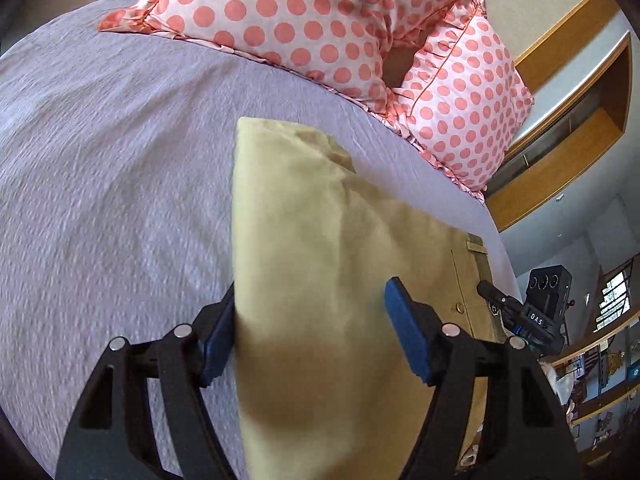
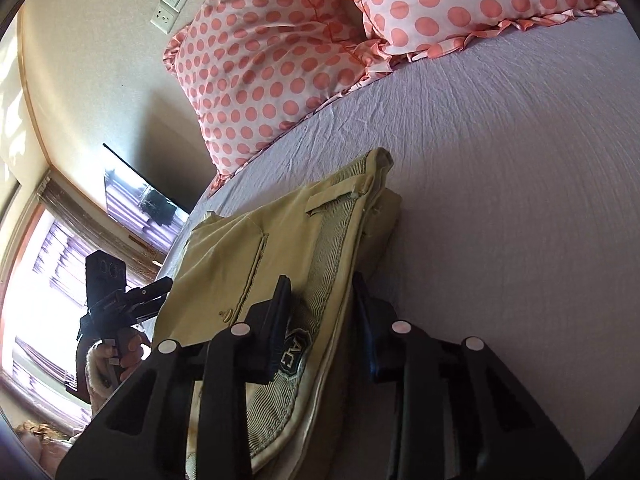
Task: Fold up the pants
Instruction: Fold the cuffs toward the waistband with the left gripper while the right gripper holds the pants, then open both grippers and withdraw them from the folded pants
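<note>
Right, pants: my khaki pants (image 1: 320, 240) lie folded on the lavender bed (image 1: 100, 200), waistband end toward my right side.
Left hand-held gripper: my left hand-held gripper (image 1: 312, 336) is spread wide, its blue pads (image 1: 408, 336) straddling the fabric; the left pad touches the long folded edge, the right pad sits over the cloth.
Right hand-held gripper: my right hand-held gripper (image 2: 324, 320) has its jaws apart, straddling the waistband (image 2: 320, 280) near the logo patch; I cannot tell whether it pinches.
Edges: the left fold runs straight away from me; the far corner is slightly rumpled.
Open room: broad bare sheet lies left of the pants in my left view and right of them in my right view.
Far edge: two polka-dot pillows (image 1: 320, 20) sit beyond the pants, apart from them.
</note>
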Demonstrator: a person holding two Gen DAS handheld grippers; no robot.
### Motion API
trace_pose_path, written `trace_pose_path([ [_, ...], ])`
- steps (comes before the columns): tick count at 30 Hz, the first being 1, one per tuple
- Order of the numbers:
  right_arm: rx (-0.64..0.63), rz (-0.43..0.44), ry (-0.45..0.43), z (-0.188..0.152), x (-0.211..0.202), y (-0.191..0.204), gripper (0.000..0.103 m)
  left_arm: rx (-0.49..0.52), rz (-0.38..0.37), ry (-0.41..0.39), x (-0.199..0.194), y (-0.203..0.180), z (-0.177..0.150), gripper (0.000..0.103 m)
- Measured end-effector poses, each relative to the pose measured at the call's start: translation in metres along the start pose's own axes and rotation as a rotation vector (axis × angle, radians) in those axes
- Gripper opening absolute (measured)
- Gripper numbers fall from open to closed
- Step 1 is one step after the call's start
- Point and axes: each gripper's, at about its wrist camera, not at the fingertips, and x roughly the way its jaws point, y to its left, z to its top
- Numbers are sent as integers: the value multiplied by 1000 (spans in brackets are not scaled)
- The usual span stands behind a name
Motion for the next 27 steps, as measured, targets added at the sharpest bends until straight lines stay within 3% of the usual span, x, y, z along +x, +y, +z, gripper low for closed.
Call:
trace_pose_path([
  [2, 33, 67, 7, 0, 1, -5, 16, -37, -35, 10, 3, 6, 4, 30],
  [4, 58, 107, -1, 1, -1, -8, 13, -77, -93, 12, 3, 14, 7, 11],
  [5, 62, 118, -8, 2, -2, -8, 12, -84, -116, 10, 2, 16, 10, 9],
  [10, 43, 110, -25, 34, -3, 9, 10, -11, -81, -32, -1, -8, 34, 8],
  [14, -31, 47, -66, 78, 1, 25, 9, 76, -19, -98, 10, -39, 71, 8],
  [17, -11, 10, -119, 112, 9, 14, 9, 72, 14, -143, 31, -48, 103, 8],
  [20, 40, -80, -134, 135, 27, -12, 10, 37, 96, -112, 67, -36, 128, 12],
  [21, 48, -138, -107, 138, 36, -21, 13, 10, 125, -81, 77, -28, 133, 15],
  [23, 61, -290, -51, 135, 46, -33, 23, -41, 133, -56, 79, -15, 134, 30],
  [25, 31, -338, -85, 128, 34, -32, 38, -6, 215, -128, 60, -12, 129, 36],
  [26, 11, -371, -127, 124, 24, -25, 39, 28, 268, -175, 48, -14, 126, 41],
  [27, -9, -359, -159, 120, 15, -18, 47, 50, 295, -219, 36, -17, 121, 42],
])
